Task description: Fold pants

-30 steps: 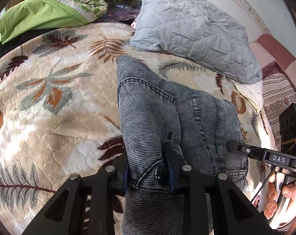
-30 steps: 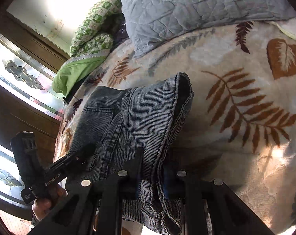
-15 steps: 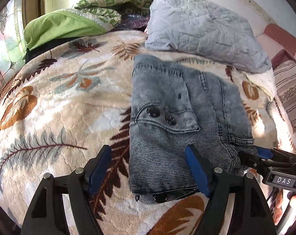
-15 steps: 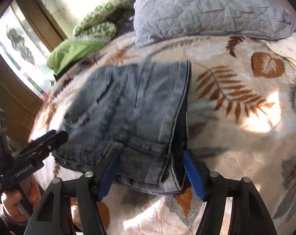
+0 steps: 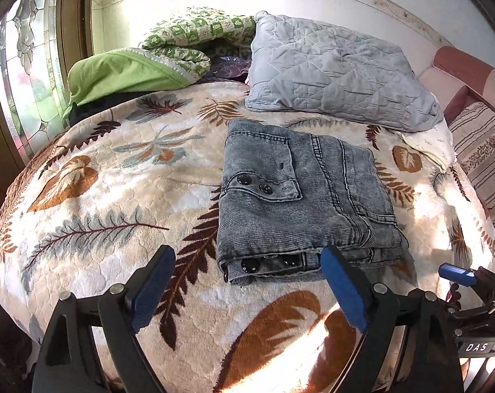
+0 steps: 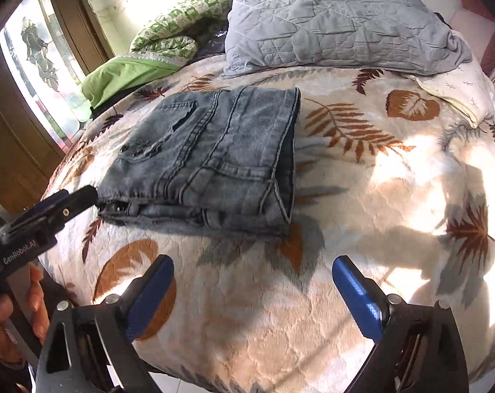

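The grey denim pants (image 5: 300,196) lie folded in a compact rectangle on the leaf-patterned blanket (image 5: 116,196); they also show in the right wrist view (image 6: 214,160). My left gripper (image 5: 247,281) is open and empty, just in front of the fold's near edge. My right gripper (image 6: 252,291) is open and empty, a short way back from the fold's near right corner. The right gripper's blue tip (image 5: 457,275) shows at the lower right of the left wrist view. The left gripper (image 6: 50,209) shows beside the fold's left corner in the right wrist view.
A grey quilted pillow (image 5: 339,72) lies behind the pants. A green pillow (image 5: 126,75) and green patterned bedding (image 5: 195,32) lie at the back left by a window (image 5: 28,75). A striped cushion (image 5: 486,163) sits at the right. The bed's edge is close below the grippers.
Both grippers let go of the pants, opened and pulled back toward the bed's near edge. The pants now lie flat, folded on the blanket.
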Demonstrator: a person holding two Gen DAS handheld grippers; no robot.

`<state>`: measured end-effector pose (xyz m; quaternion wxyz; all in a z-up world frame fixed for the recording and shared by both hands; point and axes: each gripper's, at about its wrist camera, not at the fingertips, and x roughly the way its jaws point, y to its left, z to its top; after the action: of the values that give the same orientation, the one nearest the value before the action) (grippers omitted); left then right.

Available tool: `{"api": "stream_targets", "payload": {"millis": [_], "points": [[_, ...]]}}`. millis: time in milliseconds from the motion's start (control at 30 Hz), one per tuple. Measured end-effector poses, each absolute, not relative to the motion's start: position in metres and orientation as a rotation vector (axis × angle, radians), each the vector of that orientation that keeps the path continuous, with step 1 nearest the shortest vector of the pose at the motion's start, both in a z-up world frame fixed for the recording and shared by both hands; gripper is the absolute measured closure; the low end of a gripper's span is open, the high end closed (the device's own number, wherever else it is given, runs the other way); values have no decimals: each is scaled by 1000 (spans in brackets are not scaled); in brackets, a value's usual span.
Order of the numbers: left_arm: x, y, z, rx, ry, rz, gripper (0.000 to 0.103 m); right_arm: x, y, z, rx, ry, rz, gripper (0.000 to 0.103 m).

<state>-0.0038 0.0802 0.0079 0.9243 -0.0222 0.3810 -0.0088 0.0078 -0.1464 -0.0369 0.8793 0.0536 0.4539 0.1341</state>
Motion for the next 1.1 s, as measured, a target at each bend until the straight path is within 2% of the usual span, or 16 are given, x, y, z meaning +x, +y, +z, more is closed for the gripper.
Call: {"api": "stream_targets", "payload": {"millis": [167,433,967,1100], "points": [[-14,79,7,-36,784,26,8,-15,-148,-39,87,877,234,4],[-26,74,28,-45,737,39,8,-35,-149,9,57,690,227,4],[-38,67,31,-70,756,-22,8,-29,-132,5,-5,821,199,4],[-38,71,29,-92,748,-45,4,-26,-132,9,19,828,185,4]]}}
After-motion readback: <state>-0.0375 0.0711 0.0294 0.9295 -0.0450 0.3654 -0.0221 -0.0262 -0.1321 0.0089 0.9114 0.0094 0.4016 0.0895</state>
